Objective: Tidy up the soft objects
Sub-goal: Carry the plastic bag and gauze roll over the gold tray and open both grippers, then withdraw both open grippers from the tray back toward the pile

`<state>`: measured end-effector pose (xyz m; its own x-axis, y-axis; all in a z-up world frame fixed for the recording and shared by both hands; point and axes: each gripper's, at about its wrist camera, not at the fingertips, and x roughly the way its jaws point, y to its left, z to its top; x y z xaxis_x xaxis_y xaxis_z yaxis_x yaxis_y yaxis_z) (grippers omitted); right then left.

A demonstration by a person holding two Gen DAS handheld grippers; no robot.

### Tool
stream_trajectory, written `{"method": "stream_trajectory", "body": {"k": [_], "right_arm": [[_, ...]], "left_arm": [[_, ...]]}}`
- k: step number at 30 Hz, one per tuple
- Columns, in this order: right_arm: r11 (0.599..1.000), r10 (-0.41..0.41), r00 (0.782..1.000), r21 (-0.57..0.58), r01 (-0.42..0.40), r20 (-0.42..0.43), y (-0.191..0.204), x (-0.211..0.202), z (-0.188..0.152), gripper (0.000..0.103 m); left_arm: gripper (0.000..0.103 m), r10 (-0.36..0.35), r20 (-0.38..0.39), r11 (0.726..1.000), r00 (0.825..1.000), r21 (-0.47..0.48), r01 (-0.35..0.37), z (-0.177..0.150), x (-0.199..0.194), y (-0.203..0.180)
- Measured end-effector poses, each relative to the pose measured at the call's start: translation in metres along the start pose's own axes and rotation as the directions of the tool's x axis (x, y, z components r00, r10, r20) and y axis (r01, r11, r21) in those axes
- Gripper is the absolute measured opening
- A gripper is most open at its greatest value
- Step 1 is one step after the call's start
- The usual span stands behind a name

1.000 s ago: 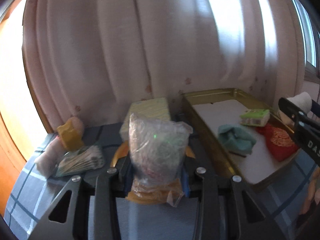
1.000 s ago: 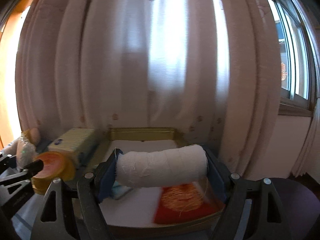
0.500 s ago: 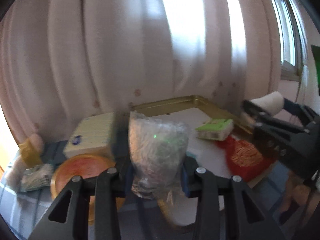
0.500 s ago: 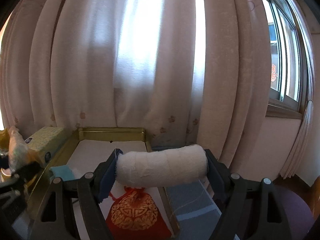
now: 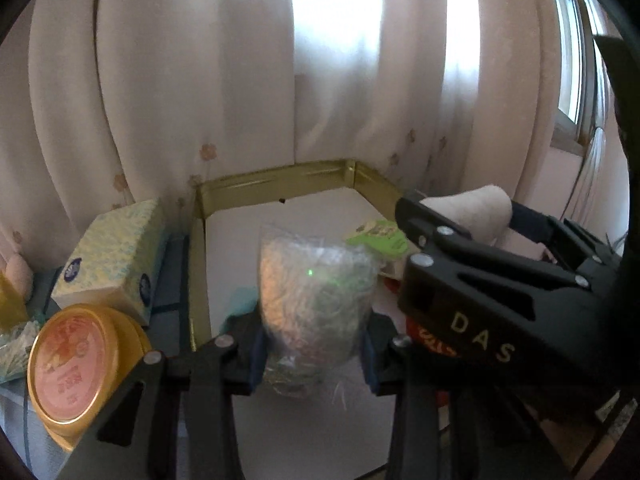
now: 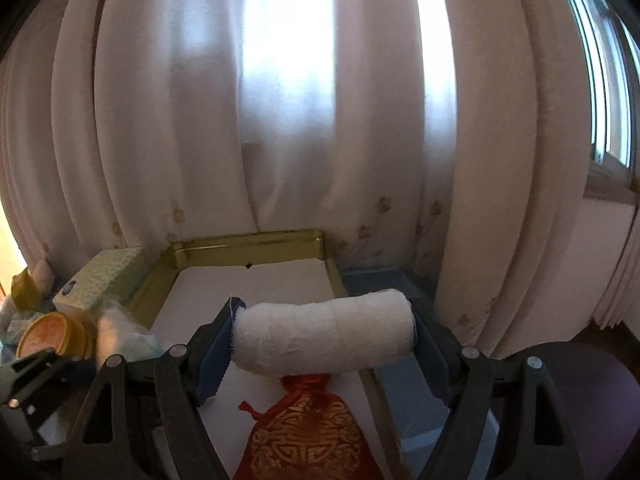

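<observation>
Both loads over the gold metal tray [image 6: 256,242]

My left gripper [image 5: 314,350] pinched a crinkly clear plastic bag [image 5: 316,292], my right gripper [image 6: 324,346] a white gauze roll [image 6: 324,338]; crowded together, I judged they might collide.

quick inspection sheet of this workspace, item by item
surface: blue checked cloth under a gold tray with a white liner.
job's things: plastic bag in left gripper; gauze roll in right gripper; red pouch, green pack in tray.
clutter: tissue box, round orange-lidded tin.
grippers: both jaws closed on loads.
cables: nothing seen.
surroundings: pale curtain, window.
</observation>
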<state>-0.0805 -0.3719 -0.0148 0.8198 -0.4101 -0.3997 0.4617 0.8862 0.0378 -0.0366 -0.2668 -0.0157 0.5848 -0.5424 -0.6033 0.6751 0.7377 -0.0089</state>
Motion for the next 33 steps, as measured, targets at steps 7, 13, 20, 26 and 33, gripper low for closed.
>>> {"method": "stream_trajectory", "body": {"k": [7,13,20,26,33], "right_arm": [[0.997,0.072,0.997,0.002,-0.072,-0.022,0.004,0.005,0.001,0.083],[0.982,0.187,0.982,-0.006,-0.187,-0.003,0.011,-0.001,-0.001,0.089],[0.973,0.216,0.972,0.058,-0.222,0.095,0.001,-0.018,-0.005,0.095],[0.986,0.069,0.984,0.137,-0.092,0.167,-0.016,-0.036,-0.010,0.095],[0.981,-0.018,0.982,0.193,-0.019,0.190,-0.027,-0.047,-0.015,0.095]], "left_arm": [[0.087,0.033,0.010,0.999,0.999,0.005,-0.033,-0.002,-0.004,0.000],[0.103,0.056,0.062,0.998,0.996,-0.014,-0.055,-0.003,-0.013,0.004],[0.103,0.064,0.078,0.995,0.995,-0.075,-0.058,-0.004,-0.016,0.017],[0.103,0.111,0.116,0.989,0.987,-0.111,-0.098,-0.008,-0.026,0.029],[0.103,0.213,0.195,0.964,0.957,-0.203,-0.173,-0.017,-0.049,0.054]]}}
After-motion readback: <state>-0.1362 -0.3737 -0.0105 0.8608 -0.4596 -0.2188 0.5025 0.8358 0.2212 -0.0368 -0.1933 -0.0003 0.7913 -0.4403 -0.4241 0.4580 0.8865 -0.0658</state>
